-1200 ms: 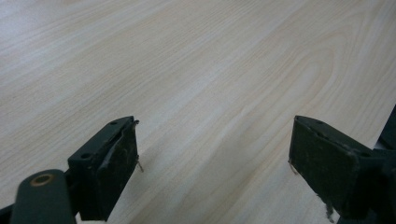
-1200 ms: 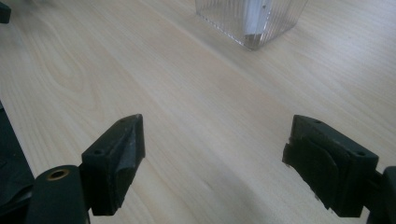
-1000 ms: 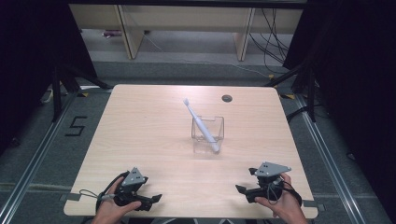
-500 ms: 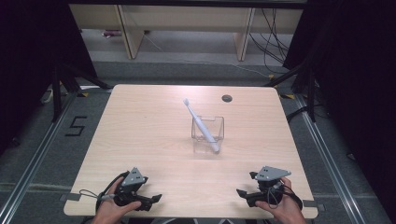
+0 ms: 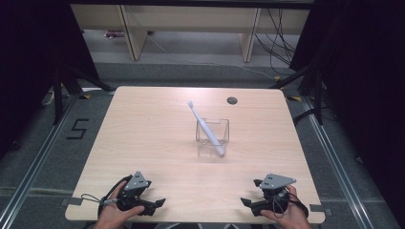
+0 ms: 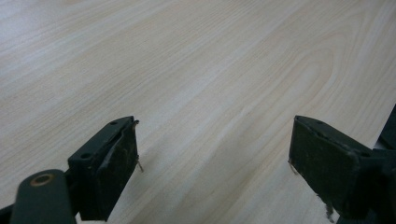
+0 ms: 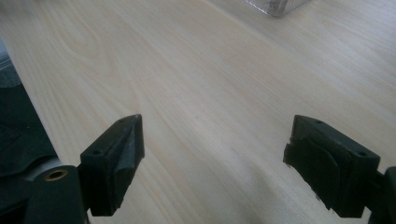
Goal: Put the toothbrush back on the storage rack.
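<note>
The left gripper (image 5: pixel 157 203) rested at the near edge of the table (image 5: pixel 143 138), its jaws spread wide over bare wood. The right gripper (image 5: pixel 246 202) sat at the same edge, jaws likewise wide apart and holding nothing. Well ahead of both, roughly between them, the toothbrush (image 5: pixel 205 129) leaned tilted in the clear container (image 5: pixel 212 131), its head pointing away from the grippers.

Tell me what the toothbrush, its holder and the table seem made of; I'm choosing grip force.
Toothbrush: likely hard plastic, matte pale grey. Its holder: clear acrylic or glass, see-through with bright edges; I cannot tell which. Table: light wood or wood-look laminate, with smooth, visible grain.
</note>
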`<state>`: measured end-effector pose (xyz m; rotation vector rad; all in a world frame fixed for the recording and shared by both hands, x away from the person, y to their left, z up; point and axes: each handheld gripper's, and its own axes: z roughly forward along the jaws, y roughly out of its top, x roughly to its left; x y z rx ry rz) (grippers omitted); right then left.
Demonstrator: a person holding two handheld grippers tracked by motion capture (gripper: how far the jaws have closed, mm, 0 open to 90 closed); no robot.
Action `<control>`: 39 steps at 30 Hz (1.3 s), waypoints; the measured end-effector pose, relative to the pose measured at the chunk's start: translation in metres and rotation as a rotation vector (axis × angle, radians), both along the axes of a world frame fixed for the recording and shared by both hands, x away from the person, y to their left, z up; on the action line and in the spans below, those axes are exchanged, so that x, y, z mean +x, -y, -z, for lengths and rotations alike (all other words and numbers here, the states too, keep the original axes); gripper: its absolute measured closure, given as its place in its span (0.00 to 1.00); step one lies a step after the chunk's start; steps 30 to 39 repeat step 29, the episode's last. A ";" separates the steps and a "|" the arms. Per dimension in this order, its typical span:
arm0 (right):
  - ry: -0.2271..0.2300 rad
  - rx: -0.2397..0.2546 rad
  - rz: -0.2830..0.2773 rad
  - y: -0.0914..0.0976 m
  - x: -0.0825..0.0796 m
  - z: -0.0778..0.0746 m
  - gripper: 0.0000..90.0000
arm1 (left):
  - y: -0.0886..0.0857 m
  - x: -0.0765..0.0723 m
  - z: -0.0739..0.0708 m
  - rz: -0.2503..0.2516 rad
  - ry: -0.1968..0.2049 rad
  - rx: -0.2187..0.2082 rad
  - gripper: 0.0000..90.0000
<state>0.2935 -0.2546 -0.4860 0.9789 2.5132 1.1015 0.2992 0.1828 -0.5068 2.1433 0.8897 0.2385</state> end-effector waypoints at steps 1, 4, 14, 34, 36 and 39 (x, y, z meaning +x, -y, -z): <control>0.005 -0.001 -0.019 0.001 0.001 0.000 0.20 | 0.000 0.000 0.000 -0.004 0.000 -0.007 0.17; 0.009 -0.015 -0.009 0.002 0.001 0.002 0.20 | 0.000 0.000 0.000 -0.003 0.001 -0.009 0.17; 0.023 -0.014 -0.006 0.003 0.002 0.004 0.19 | 0.000 -0.001 -0.001 0.009 0.004 0.008 0.17; 0.029 -0.022 -0.016 0.002 0.002 0.003 0.18 | -0.001 -0.001 -0.001 0.011 0.004 0.012 0.17; 0.029 -0.022 -0.016 0.002 0.002 0.003 0.18 | -0.001 -0.001 -0.001 0.011 0.004 0.012 0.17; 0.029 -0.022 -0.016 0.002 0.002 0.003 0.18 | -0.001 -0.001 -0.001 0.011 0.004 0.012 0.17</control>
